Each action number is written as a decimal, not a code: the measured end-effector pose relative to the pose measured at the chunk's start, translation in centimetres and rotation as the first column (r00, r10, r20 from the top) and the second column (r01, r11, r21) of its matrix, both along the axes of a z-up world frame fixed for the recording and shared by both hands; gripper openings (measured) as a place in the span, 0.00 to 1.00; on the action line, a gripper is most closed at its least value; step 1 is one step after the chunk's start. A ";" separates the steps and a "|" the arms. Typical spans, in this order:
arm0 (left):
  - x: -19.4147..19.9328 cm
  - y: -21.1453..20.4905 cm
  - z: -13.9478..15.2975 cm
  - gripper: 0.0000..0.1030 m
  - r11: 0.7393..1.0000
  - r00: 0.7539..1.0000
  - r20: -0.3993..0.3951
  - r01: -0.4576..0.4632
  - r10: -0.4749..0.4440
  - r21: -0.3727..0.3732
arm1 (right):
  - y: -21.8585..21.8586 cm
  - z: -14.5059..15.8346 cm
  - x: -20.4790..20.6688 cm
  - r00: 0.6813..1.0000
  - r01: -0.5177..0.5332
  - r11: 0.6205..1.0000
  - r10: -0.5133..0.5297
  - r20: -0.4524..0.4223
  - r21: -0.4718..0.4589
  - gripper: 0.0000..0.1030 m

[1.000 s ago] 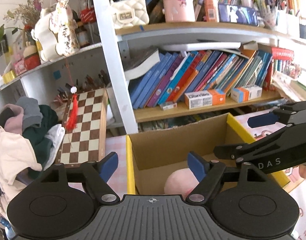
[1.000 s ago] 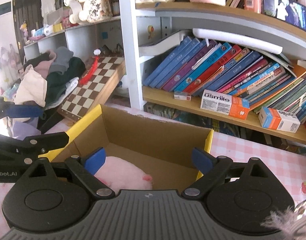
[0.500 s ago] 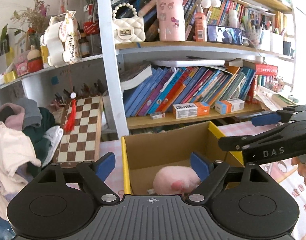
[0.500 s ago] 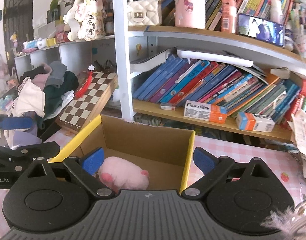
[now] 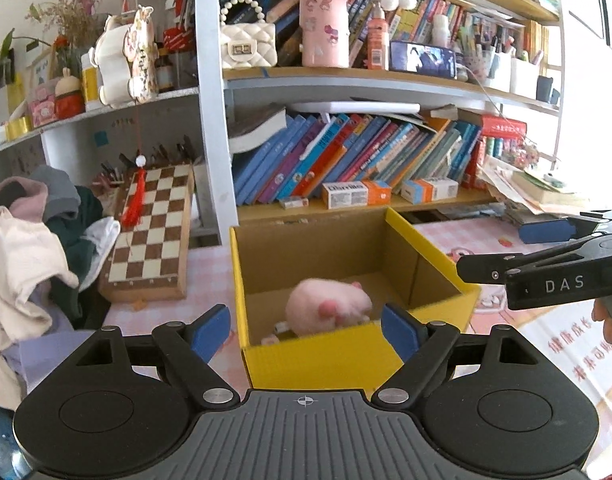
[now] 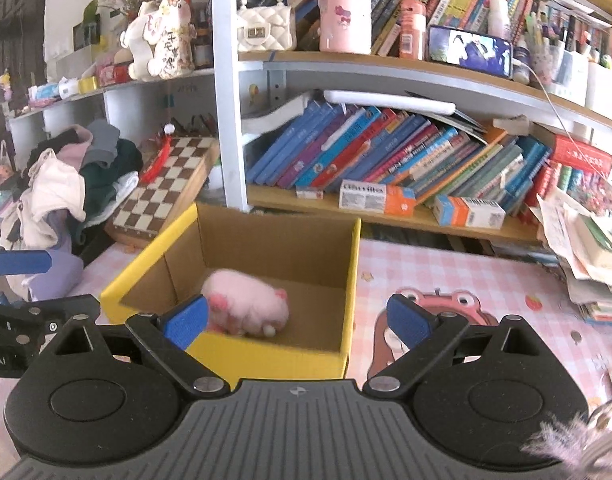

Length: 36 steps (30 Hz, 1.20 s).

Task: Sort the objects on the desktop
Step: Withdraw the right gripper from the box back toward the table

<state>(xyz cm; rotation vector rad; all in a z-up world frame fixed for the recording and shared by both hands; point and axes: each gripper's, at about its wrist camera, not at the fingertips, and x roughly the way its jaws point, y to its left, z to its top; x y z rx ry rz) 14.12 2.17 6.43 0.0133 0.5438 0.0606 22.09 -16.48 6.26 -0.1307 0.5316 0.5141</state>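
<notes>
A pink plush toy (image 5: 328,306) (image 6: 243,298) lies on the floor of an open cardboard box with yellow outer walls (image 5: 346,356) (image 6: 273,354) on the pink checked desk. My left gripper (image 5: 306,326) is open just short of the box's near wall, nothing between its blue pads. My right gripper (image 6: 295,318) is open too, empty, over the box's near right corner. The right gripper's arm (image 5: 554,276) crosses the right side of the left wrist view; the left gripper's tip (image 6: 19,262) shows at the left edge of the right wrist view.
A bookshelf with slanted books (image 6: 386,156) and small cartons (image 6: 376,196) stands behind the box. A chessboard (image 5: 151,234) leans at the left beside a heap of clothes (image 5: 29,248). Papers are stacked at the right (image 6: 586,248). A cartoon mat (image 6: 434,312) lies right of the box.
Both grippers have drawn back from the box, so the whole box and the plush inside now show. Both stay open and empty.
</notes>
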 end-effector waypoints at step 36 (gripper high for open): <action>-7.9 0.0 -4.0 0.82 0.998 0.992 -0.120 0.021 -0.027 -0.053 | -1.3 -4.7 -11.0 0.988 0.116 0.990 -0.123 -0.098 -0.075 0.94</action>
